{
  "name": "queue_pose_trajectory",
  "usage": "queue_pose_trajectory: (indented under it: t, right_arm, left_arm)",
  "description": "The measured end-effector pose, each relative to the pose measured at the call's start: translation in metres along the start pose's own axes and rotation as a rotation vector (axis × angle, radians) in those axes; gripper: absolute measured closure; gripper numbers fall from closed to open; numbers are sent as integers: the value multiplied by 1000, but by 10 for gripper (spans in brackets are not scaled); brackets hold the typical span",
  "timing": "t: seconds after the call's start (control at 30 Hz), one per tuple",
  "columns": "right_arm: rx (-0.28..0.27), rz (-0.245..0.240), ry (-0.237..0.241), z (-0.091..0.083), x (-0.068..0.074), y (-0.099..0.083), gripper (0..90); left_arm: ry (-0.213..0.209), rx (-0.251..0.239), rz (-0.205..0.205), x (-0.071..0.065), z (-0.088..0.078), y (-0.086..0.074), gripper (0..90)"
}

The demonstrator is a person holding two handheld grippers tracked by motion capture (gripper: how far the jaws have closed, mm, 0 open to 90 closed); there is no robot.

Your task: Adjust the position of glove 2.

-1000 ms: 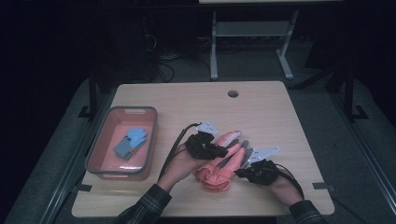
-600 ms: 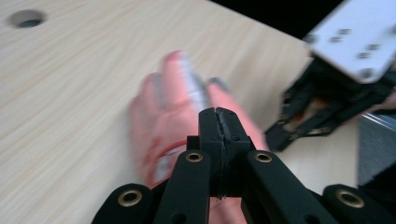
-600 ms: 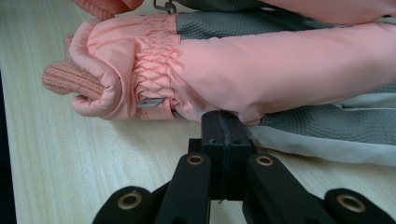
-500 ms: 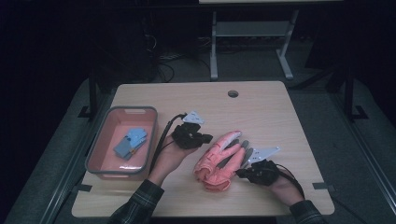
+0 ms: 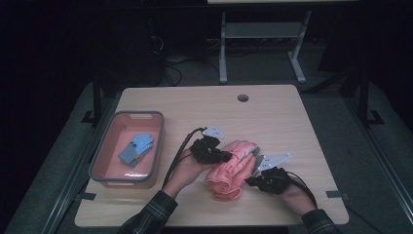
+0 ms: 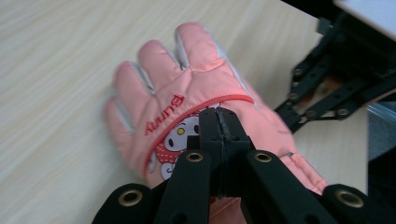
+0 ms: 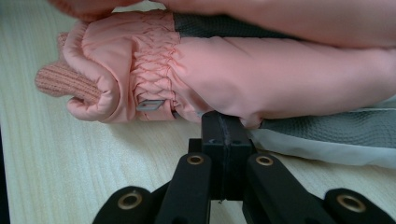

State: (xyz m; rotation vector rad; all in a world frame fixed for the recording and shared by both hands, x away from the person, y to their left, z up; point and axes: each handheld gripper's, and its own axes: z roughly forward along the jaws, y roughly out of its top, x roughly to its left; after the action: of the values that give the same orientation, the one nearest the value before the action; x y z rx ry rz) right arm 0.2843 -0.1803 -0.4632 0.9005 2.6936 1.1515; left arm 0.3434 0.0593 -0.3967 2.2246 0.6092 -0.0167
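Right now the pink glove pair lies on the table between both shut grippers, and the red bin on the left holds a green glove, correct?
Not quite: the glove in the red bin is blue, not green, as the high view shows. The rest stands.
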Motion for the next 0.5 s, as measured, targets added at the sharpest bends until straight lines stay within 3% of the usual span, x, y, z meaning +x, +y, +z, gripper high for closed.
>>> queue_pose_trajectory:
  t: [0.27, 0.4, 0.5]
  right_arm:
    - [6, -9, -4, -2, -1, -1, 900]
    - [-12, 11, -13, -19, -8, 0, 900]
    - [-66, 41, -20, -41, -14, 7, 900]
  left_arm:
    - [-10, 50, 27, -10, 17, -3, 897]
    - [-20, 51, 38, -15, 21, -3, 897]
    - [-19, 51, 52, -17, 22, -2, 897]
